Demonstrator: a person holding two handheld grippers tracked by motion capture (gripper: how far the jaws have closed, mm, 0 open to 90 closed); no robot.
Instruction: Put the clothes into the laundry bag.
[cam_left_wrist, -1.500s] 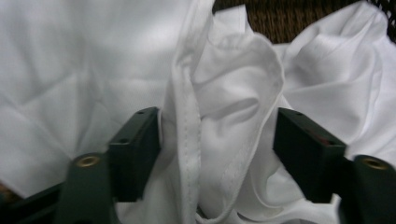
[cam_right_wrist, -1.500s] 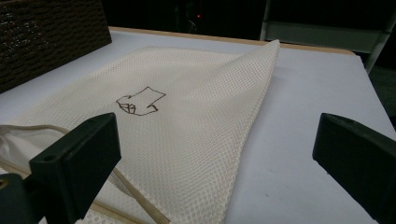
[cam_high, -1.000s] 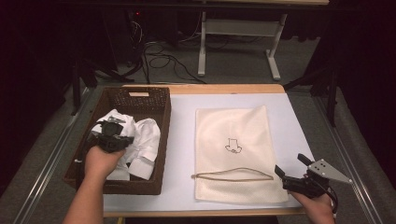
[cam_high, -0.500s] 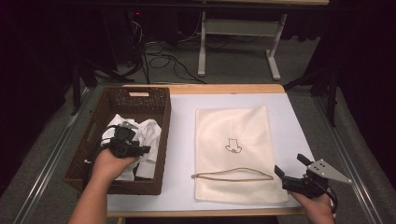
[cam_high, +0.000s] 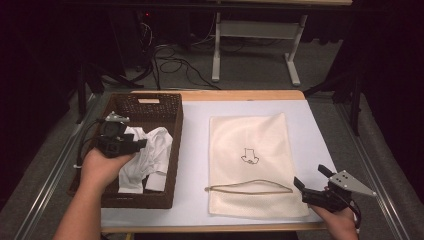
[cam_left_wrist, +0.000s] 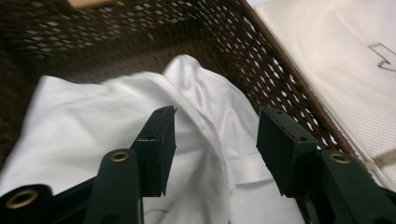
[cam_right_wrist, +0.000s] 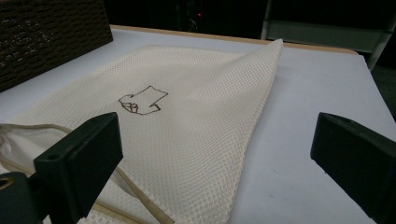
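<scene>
1. Left gripper (cam_high: 131, 145) has lifted off the white shirt (cam_high: 150, 155) since a second ago; jaws have just been opening, now apart, nothing pinched.
2. Shirt: smooth, crumpled cotton in the dark woven basket (cam_high: 176, 125), left of frame; its lower part is hidden behind the hand.
3. Right gripper (cam_high: 309, 181), lower right: jaws spread wide beside the cream mesh bag (cam_high: 250, 140).

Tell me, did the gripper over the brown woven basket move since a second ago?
Yes. The left gripper has drawn back toward the near left edge of the brown woven basket, its jaws just opening, off the crumpled white shirt.
</scene>
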